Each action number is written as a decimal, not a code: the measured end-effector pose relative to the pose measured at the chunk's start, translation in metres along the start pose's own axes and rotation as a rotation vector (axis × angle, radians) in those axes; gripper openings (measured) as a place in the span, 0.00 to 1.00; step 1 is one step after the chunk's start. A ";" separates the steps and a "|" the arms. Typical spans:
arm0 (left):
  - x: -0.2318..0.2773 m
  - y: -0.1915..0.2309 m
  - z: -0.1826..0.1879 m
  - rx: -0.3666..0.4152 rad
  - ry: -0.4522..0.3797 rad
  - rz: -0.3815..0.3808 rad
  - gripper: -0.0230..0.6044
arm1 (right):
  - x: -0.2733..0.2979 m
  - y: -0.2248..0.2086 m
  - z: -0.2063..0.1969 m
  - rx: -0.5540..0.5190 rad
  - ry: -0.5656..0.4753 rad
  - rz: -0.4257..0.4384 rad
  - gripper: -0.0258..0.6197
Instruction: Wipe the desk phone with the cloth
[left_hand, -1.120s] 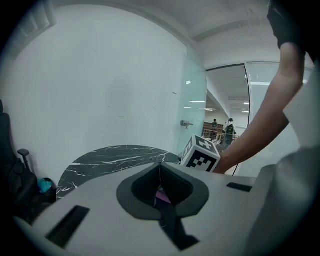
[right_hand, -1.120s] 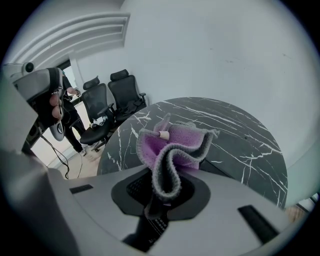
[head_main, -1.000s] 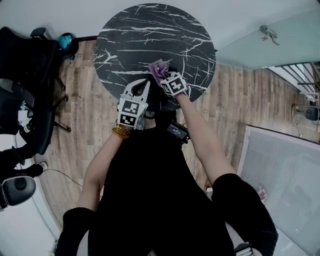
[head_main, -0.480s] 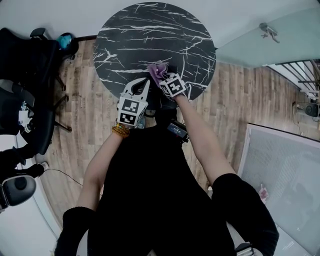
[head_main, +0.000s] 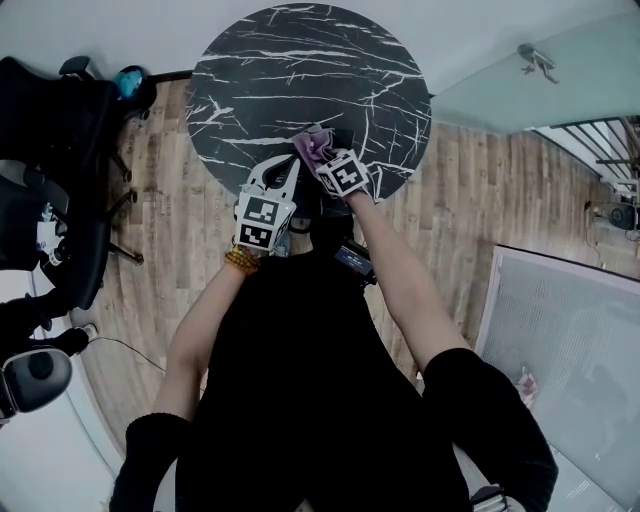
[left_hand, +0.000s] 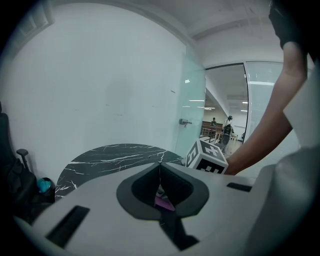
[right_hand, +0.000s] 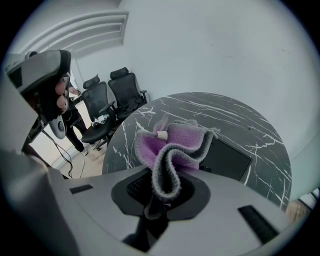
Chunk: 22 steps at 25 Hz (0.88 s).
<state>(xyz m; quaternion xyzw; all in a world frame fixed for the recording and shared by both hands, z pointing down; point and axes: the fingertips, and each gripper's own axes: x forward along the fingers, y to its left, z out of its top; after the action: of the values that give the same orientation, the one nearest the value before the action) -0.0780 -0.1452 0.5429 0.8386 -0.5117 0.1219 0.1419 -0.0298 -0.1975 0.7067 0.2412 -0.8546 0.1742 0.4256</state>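
A purple and grey cloth (right_hand: 172, 147) bunches up out of my right gripper (right_hand: 162, 192), which is shut on it. Just beyond the cloth lies the black desk phone (right_hand: 227, 159), flat on the black marble round table (right_hand: 245, 120). In the head view the cloth (head_main: 312, 147) sits over the table's near edge (head_main: 225, 160), with the right gripper's marker cube (head_main: 342, 173) right behind it. My left gripper (head_main: 293, 165) hovers beside it on the left, jaws shut together (left_hand: 160, 172) with nothing in them. A bit of purple cloth shows below them.
Black office chairs (head_main: 50, 190) stand left of the table on the wooden floor (head_main: 460, 200); they also show in the right gripper view (right_hand: 117, 95). A glass partition (head_main: 530, 70) runs at the right. A white panel (head_main: 570, 350) lies at the lower right.
My right gripper and the cloth have shifted slightly left and toward me over the table's near edge. The left gripper has hardly moved.
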 end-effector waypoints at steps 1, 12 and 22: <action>0.000 -0.001 0.000 0.001 0.001 -0.002 0.06 | 0.000 0.001 -0.002 -0.001 0.004 0.003 0.13; 0.000 0.000 -0.004 -0.006 0.005 0.002 0.06 | 0.002 0.012 -0.012 -0.003 0.016 0.024 0.13; 0.001 0.001 -0.005 -0.007 0.010 0.003 0.06 | 0.005 0.023 -0.026 0.007 0.040 0.049 0.13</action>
<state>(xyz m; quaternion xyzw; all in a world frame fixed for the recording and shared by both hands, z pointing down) -0.0791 -0.1446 0.5475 0.8367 -0.5127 0.1246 0.1469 -0.0282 -0.1665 0.7238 0.2179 -0.8511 0.1923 0.4373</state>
